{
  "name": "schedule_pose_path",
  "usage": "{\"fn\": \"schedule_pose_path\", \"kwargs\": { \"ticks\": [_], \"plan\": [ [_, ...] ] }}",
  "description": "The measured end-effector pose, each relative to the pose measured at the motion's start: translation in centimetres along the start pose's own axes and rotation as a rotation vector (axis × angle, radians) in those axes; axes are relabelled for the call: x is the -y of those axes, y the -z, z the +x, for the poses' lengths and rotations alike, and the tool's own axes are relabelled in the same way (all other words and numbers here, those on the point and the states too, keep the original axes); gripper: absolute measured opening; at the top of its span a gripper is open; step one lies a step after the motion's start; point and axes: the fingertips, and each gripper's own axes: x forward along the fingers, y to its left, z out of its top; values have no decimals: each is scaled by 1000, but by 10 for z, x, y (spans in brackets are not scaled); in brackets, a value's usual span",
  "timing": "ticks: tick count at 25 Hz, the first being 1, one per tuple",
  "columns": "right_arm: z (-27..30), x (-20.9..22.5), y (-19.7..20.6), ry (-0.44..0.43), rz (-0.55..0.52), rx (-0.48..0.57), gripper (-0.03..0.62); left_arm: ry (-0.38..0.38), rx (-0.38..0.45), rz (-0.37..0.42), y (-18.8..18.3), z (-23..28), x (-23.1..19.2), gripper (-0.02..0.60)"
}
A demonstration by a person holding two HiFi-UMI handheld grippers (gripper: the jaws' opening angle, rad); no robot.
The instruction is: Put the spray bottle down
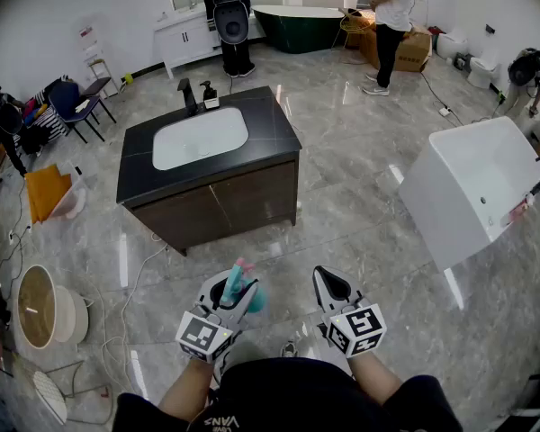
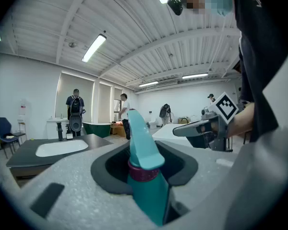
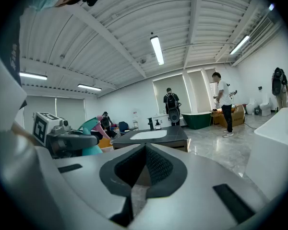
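Note:
A teal spray bottle [image 1: 244,288] with a pink nozzle stands upright between the jaws of my left gripper [image 1: 238,295], which is shut on it. In the left gripper view the bottle [image 2: 146,186] fills the gap between the dark pads, its trigger head rising above them. My right gripper [image 1: 329,286] hangs level beside the left one, shut and with nothing in it; its pads meet in the right gripper view [image 3: 144,164]. From there the bottle [image 3: 89,127] shows at the left. Both grippers hover over the floor, short of a dark vanity counter [image 1: 272,126] with a white sink.
A black faucet [image 1: 188,95] and a small bottle [image 1: 208,92] stand at the counter's far edge. A white bathtub [image 1: 475,187] stands at the right, a round basket [image 1: 36,306] and cables at the left. Two people [image 1: 391,25] stand at the back by a green tub [image 1: 299,23].

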Motion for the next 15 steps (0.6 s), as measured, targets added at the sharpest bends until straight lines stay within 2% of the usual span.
{"fn": "schedule_pose_path", "kwargs": {
  "ticks": [8,15],
  "plan": [
    [8,15,-9,-17,29,38,-2,-13,-4,-9,3,10,-5,143],
    [35,22,-11,-48,24,29,2,-33,-15,-30,5,26,-34,143]
  ]
}}
